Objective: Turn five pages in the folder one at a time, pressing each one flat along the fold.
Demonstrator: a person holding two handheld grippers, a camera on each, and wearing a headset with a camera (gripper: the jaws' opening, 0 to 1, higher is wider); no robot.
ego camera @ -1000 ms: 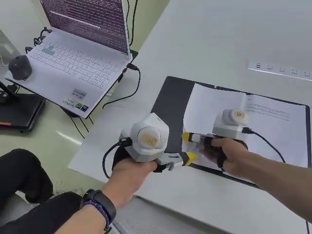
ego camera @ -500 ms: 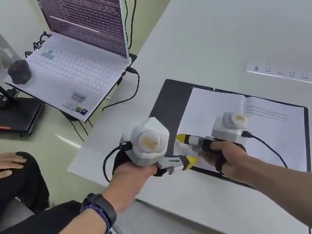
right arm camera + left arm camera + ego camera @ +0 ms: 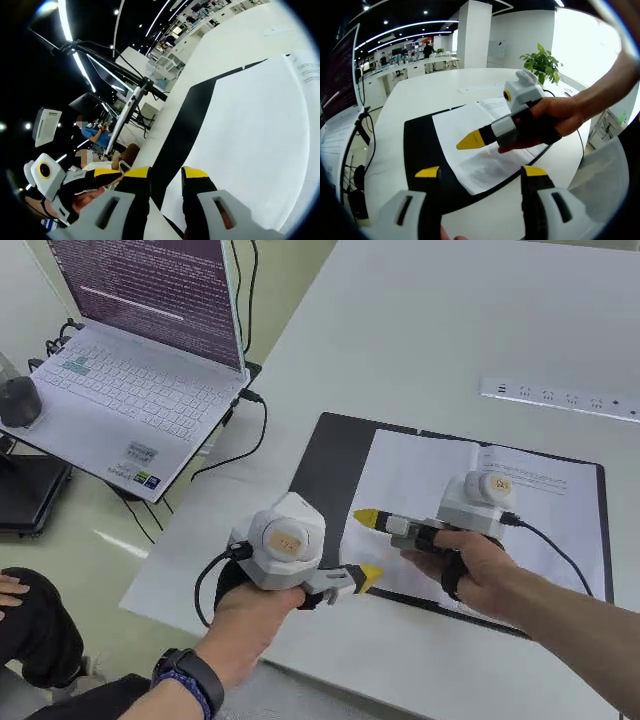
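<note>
Head view, folder: the folder (image 3: 325, 470) lies open on the white table (image 3: 450, 320), right of the laptop (image 3: 140, 390).
Head view, tools: the left gripper (image 3: 362, 578) is at the folder's near edge. The right gripper (image 3: 366, 517) is just beyond it, over the white page (image 3: 420, 480).
Left gripper view: its own jaws stand wide apart, holding nothing, with the folder ahead.
Right gripper view: its own jaws stand a narrow gap apart, gripping nothing, above the page's left edge.

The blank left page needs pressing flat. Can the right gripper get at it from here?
Probably yes: the right gripper hovers over the blank page with nothing between them; the left gripper sits at the folder's near edge, out of the way.
</note>
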